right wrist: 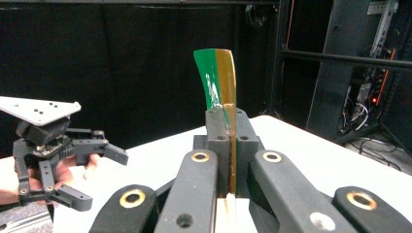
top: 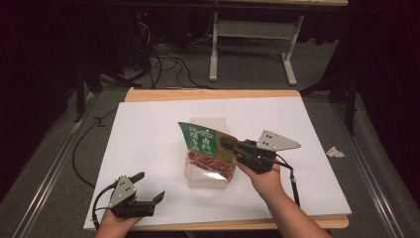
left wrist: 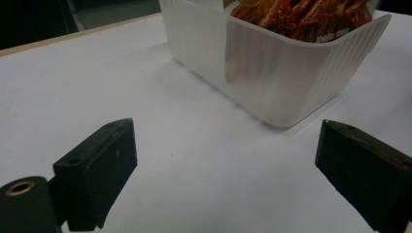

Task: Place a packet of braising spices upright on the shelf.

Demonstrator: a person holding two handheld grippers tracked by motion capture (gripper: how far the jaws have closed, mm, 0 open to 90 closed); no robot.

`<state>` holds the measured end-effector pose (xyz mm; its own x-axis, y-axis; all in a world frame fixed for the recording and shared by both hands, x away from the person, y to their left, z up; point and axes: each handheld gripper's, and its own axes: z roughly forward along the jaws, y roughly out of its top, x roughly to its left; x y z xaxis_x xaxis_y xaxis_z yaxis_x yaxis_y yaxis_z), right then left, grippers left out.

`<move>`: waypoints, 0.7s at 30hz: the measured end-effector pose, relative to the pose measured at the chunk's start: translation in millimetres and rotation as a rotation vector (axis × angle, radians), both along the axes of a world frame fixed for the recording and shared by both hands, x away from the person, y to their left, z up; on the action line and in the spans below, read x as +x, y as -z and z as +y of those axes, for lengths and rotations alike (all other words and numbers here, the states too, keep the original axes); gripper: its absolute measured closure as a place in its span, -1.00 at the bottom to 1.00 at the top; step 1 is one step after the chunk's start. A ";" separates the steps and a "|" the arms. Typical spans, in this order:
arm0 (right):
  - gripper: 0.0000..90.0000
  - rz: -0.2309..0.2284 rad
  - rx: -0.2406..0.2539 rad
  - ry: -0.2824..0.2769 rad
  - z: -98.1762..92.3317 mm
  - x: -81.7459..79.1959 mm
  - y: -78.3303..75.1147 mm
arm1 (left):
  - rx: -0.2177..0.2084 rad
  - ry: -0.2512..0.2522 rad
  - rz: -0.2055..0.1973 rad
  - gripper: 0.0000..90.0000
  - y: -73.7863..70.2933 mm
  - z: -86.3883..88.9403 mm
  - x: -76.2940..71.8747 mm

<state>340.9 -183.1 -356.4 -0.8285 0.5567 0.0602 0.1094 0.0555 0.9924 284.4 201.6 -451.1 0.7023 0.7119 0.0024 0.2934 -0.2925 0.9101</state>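
A clear plastic tub (top: pixel 210 174) on the white surface (top: pixel 148 144) holds a snack packet (top: pixel 208 146). The right hand-held gripper (top: pixel 229 145) pinches the packet; beside the tub, the left hand-held gripper (top: pixel 148 186) gapes empty.

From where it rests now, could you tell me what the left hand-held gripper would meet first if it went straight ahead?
Probably the clear plastic tray of red-sauced food: it lies just ahead of the open left hand-held gripper, with bare white table between them.

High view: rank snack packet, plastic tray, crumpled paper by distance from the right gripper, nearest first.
From the right gripper:
1. Snack packet, clamped between its jaws.
2. Plastic tray, just below and left, under the packet.
3. Crumpled paper, off the table's right edge, on the floor.
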 end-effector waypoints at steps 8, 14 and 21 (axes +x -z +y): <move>1.00 0.020 -0.013 0.023 -3.0 2.1 11.2 | -0.002 0.001 -0.001 -0.81 -0.7 1.4 0.0; 1.00 0.030 -0.020 0.055 -12.7 -0.9 18.2 | -0.004 0.006 -0.003 -0.81 -1.0 0.6 -0.3; 0.93 0.017 -0.045 0.066 -14.8 -5.3 19.6 | -0.010 0.005 -0.003 -0.81 -1.4 -0.1 -0.2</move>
